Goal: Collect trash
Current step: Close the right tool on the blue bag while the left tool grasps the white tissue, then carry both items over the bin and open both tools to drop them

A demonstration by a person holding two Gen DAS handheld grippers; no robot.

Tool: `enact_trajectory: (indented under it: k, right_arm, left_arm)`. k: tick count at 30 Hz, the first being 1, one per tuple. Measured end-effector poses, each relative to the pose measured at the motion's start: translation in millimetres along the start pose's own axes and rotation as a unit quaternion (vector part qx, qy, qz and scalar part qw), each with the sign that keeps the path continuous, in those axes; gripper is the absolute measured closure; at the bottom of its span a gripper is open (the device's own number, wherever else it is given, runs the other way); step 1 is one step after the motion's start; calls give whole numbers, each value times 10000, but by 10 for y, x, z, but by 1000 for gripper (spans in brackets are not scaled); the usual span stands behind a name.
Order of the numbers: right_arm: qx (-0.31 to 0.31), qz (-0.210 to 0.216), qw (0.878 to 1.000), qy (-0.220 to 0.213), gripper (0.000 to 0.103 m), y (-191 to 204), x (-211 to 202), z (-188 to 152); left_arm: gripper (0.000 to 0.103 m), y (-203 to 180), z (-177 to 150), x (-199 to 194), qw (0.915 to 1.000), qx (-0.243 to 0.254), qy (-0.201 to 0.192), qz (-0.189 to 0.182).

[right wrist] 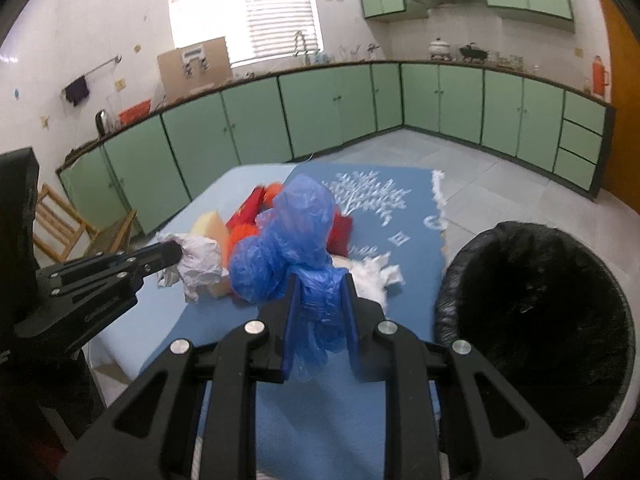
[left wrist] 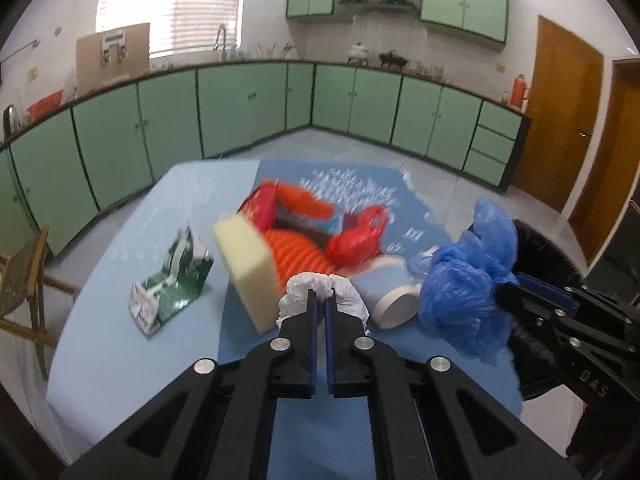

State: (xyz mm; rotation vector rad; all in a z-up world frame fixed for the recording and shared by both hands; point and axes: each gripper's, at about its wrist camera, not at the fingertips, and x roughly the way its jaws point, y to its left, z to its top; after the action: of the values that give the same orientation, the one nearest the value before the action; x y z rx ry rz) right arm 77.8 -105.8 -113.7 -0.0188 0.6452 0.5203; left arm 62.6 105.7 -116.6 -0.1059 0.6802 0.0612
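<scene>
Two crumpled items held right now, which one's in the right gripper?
The crumpled blue plastic bag, pinched in the right gripper beside the black-lined bin. The left gripper holds the crumpled white paper.

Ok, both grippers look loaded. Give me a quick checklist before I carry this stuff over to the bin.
1. Right gripper holds the blue plastic bag: ok, jaws clamp its lower bunch.
2. Left gripper holds the crumpled white paper: ok, though only a thin fold sits between the pads.
3. Black-lined bin open and unobstructed: ok, mouth clear, just right of the right gripper.
4. Blue bag clear of other items: cannot tell, its upper part hides what lies behind it.
5. Left gripper's path to the bin: not ok, the right gripper and bag sit between.
6. Remaining trash stable on the table: cannot tell, the image is motion-blurred.
</scene>
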Motion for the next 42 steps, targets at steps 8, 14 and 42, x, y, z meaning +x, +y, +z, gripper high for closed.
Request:
enact_trajectory:
  k: [8, 14, 42]
  right_arm:
    - [279, -554, 9977, -279, 84, -431, -301, 143]
    - [525, -1094, 9920, -354, 84, -871, -482, 102]
    - [1200, -2390, 9634, -183, 26, -1860, -748, -396]
  left_arm:
    - [100, -326, 273, -120, 9986, 219, -284, -397]
    - [100, -717, 452, -59, 9950, 385, -387, -838]
    - [35, -2254, 449, 652, 9716, 1156, 172, -2058]
